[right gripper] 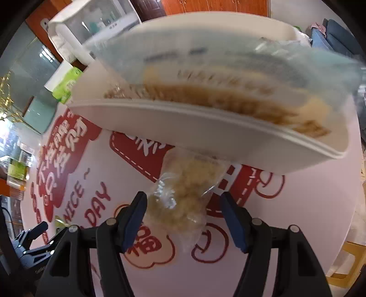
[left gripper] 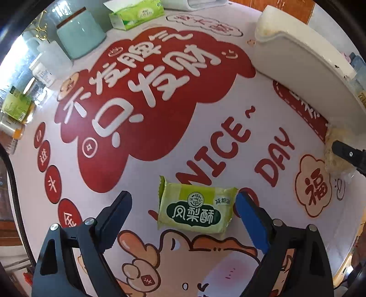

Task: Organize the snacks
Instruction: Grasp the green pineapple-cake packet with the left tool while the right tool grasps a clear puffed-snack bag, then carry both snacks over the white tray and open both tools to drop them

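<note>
On the printed tablecloth [left gripper: 228, 96], both jaws gape: left gripper [left gripper: 184, 205] around green snack pack [left gripper: 194, 210], right gripper [right gripper: 184, 205] around clear snack bag [right gripper: 183, 201].

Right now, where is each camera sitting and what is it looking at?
Left wrist view: rides on the left gripper, looking steeply down at a green pineapple cake packet between its open fingers.
Right wrist view: rides on the right gripper, looking down at a clear bag of yellowish snack between open fingers, the white tray beyond.
Shared: the printed table mat, the tray, the clear bag, the tissue box.
</note>
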The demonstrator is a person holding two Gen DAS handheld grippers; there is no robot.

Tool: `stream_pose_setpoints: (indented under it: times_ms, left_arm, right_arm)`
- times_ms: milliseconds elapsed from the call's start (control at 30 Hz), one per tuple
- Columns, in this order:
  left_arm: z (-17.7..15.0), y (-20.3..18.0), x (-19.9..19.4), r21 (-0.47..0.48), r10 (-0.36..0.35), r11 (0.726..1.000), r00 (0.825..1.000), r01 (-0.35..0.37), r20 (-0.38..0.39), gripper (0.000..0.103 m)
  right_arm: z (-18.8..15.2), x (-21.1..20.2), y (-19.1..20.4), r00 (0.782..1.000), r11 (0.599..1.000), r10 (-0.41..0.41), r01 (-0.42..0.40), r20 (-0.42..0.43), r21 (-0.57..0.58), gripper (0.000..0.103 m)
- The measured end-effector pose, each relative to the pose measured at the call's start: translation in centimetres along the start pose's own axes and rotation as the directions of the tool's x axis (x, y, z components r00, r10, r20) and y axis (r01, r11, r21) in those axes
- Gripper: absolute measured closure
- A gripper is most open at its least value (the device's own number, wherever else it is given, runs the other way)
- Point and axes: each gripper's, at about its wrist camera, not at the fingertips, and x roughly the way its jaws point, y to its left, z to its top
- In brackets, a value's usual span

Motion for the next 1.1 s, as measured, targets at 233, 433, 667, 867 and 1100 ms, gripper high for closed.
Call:
stream_pose_setpoints:
  times_ms: [233,433,667,867,1100]
  left_arm:
    - [-0.4,0.4,0.9,-0.010,-0.037,0.999,0.999,0.037,-0.014,0.015]
    - [-0.9,0.6,0.2,-0.044,-0.059,0.997,0.998,0.060,0.025,0.046]
    - [-2.7,0.1,-0.7,-0.104,-0.050,0.993,0.997,0.056,0.052,0.051]
    - [-4.0,-2.2,-4.2,-0.105,-0.038,0.993,0.993,0.051,0.115,0.051]
    - [-3.8,-5.6,-10.6,-0.083,-0.071,0.992,0.970,0.093,0.234,0.051]
  right_arm:
    - [0.0,0.8,0.8,1.000,0.999,-0.024,0.025,0.018,-0.045,0.036]
    - [-0.3,0.8,1.8,0.999,0.992,-0.020,0.024,0.034,-0.124,0.057]
    - [-1.0,0.3,1.6,1.000,0.986,-0.006,0.009,0.021,-0.167,0.060]
    - [-2.5,-1.6,1.4,0.999,0.969,0.040,-0.040,-0.006,-0.243,0.060]
    - [-4.1,-8.1,0.7,0.993,0.921,0.078,-0.039,0.088,-0.388,0.060]
